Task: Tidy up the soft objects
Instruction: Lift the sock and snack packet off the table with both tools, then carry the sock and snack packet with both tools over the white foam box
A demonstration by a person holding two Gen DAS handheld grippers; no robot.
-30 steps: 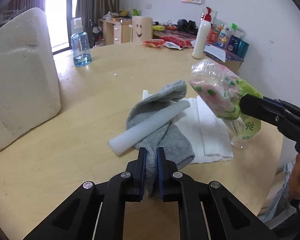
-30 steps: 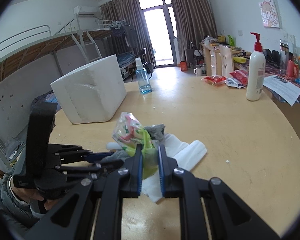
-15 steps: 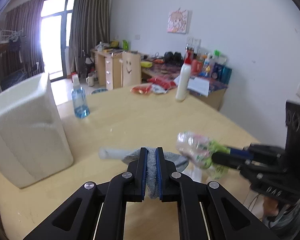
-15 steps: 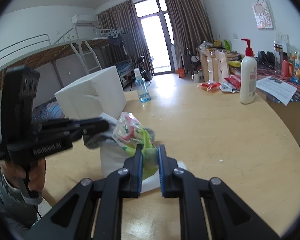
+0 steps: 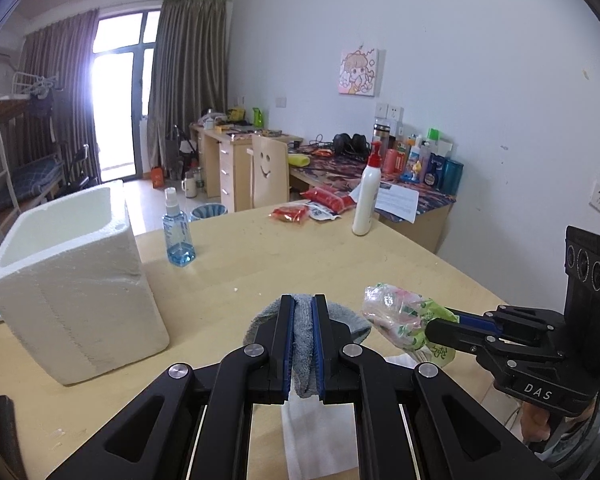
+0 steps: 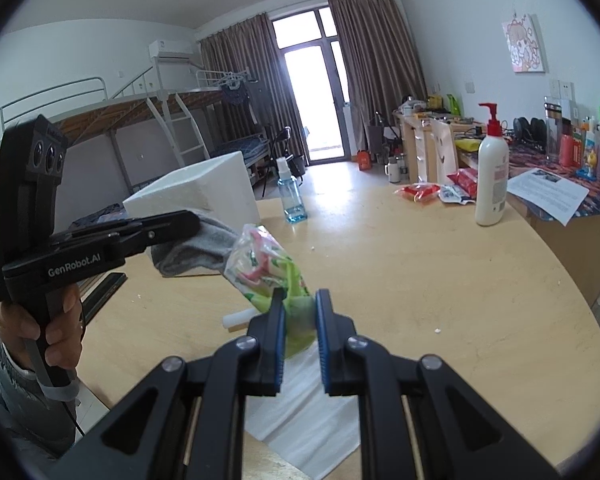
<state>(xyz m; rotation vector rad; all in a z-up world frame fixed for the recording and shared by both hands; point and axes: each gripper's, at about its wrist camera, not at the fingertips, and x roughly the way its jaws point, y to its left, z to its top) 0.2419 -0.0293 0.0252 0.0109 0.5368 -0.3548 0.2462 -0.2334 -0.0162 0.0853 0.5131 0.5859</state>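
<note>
My left gripper (image 5: 303,312) is shut on a grey sock (image 5: 302,344) and holds it in the air above the round wooden table (image 5: 292,256). The sock (image 6: 192,248) also shows in the right wrist view, hanging from the left gripper (image 6: 188,220). My right gripper (image 6: 300,304) is shut on a clear plastic packet with green and pink print (image 6: 264,268), held above the table; the packet (image 5: 400,316) also shows in the left wrist view, right of the sock. A white foam box (image 5: 68,280), open at the top, stands on the table to the left.
White foam sheets (image 6: 300,412) and a white foam tube (image 6: 240,318) lie on the table below the grippers. A blue spray bottle (image 5: 178,236), a white pump bottle (image 5: 366,200) and red snack packets (image 5: 312,206) stand farther back. A cluttered desk lines the right wall.
Both grippers have risen from the table. The left lifted the grey sock off the pile; the foam tube that lay on it stayed on the table. The right still holds the packet.
</note>
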